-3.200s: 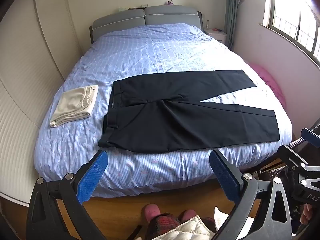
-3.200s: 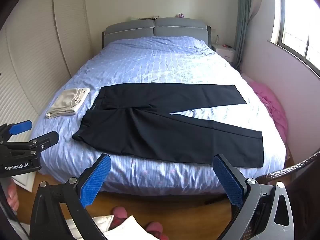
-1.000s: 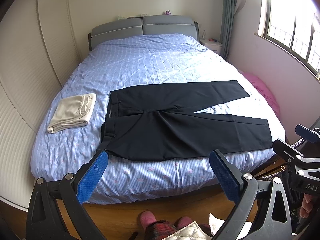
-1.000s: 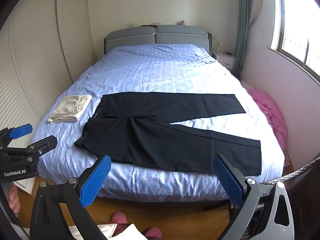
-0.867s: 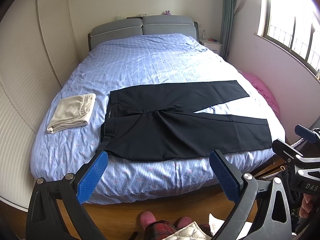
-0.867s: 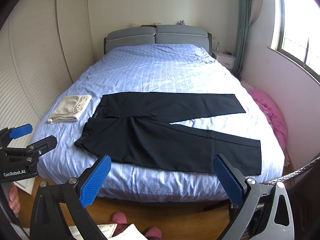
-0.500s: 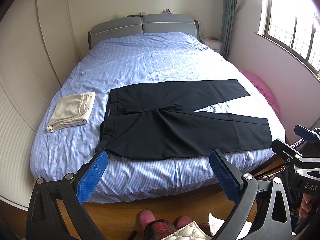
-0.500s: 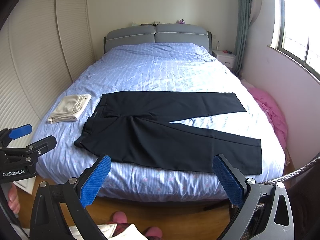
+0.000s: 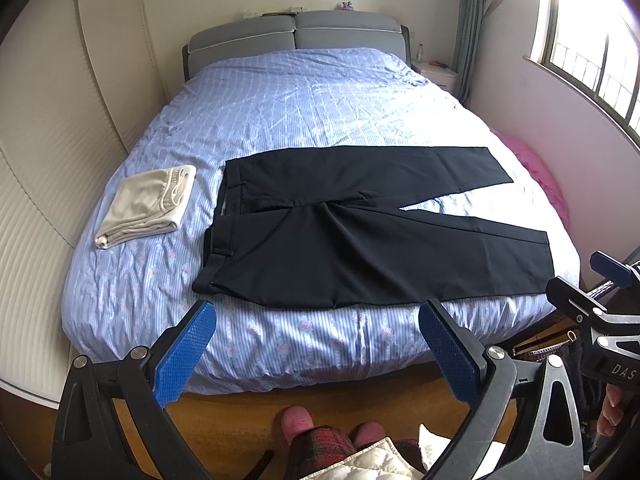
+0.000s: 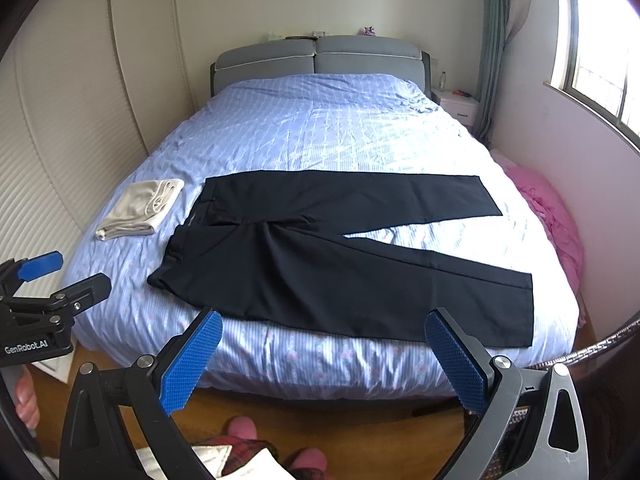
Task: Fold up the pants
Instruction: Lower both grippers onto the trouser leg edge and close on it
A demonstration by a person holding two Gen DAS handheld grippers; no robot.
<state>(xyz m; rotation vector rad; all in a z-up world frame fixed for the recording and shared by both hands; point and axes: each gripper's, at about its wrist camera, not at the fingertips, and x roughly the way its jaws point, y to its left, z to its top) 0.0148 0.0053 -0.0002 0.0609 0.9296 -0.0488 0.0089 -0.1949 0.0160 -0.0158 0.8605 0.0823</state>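
black pants (image 9: 360,232) lie flat, legs splayed apart.

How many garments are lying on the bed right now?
2: the black pants spread flat across the near part of the bed, and a folded cream garment beside their waistband, toward the bed's left edge. None looks hidden.

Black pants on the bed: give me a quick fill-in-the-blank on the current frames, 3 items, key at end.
1. The black pants lie spread flat on the ___ bedsheet.
2. The folded beige garment lies beside the pants' ___ end.
3. The left gripper and right gripper are both ___.

Missing words: blue; waistband; open
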